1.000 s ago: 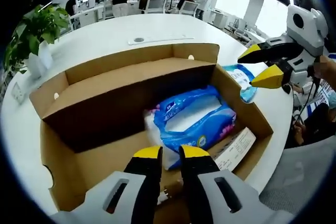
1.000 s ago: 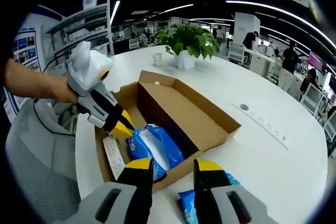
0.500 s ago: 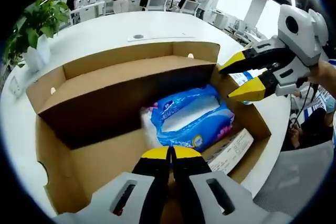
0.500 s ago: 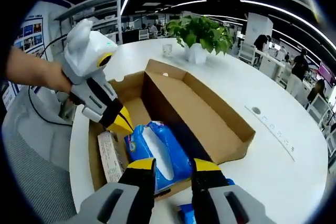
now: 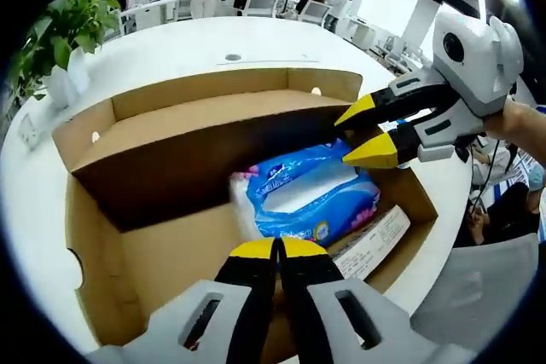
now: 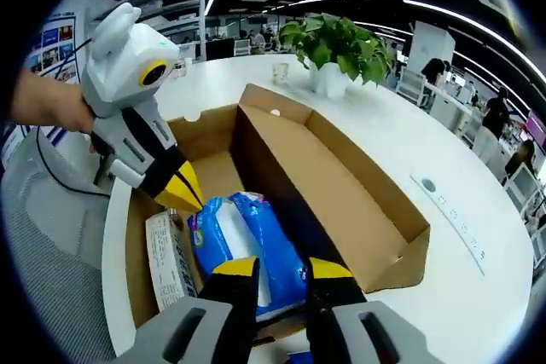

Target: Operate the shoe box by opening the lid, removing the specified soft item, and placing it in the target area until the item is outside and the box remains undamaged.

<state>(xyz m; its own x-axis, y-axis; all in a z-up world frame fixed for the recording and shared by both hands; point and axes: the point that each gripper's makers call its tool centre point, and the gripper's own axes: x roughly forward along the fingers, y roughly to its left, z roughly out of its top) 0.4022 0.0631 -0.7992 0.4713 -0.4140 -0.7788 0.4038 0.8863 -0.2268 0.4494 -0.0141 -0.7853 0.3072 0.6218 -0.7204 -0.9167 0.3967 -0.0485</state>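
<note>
An open cardboard shoe box (image 5: 94, 236) lies on the white table, its lid (image 5: 205, 147) standing up along the far side. A blue soft pack (image 5: 311, 198) lies inside, near the right end. My left gripper (image 5: 277, 249) is shut, tips over the box's near wall; nothing shows between them. My right gripper (image 5: 363, 132) comes in from the right, open, its tips just above the pack's far corner. In the right gripper view, my right gripper (image 6: 281, 268) is open over the pack (image 6: 247, 240), and the left gripper (image 6: 182, 195) dips into the box (image 6: 358, 202).
A white printed card (image 5: 375, 240) lies in the box beside the pack. A potted plant (image 6: 337, 40) stands on the round table (image 5: 171, 49) beyond the box. A cable port (image 5: 232, 58) sits farther back. People and desks fill the room behind.
My left gripper went from open to shut. My right gripper moved from outside the box's right end in over the box, down close to the blue pack.
</note>
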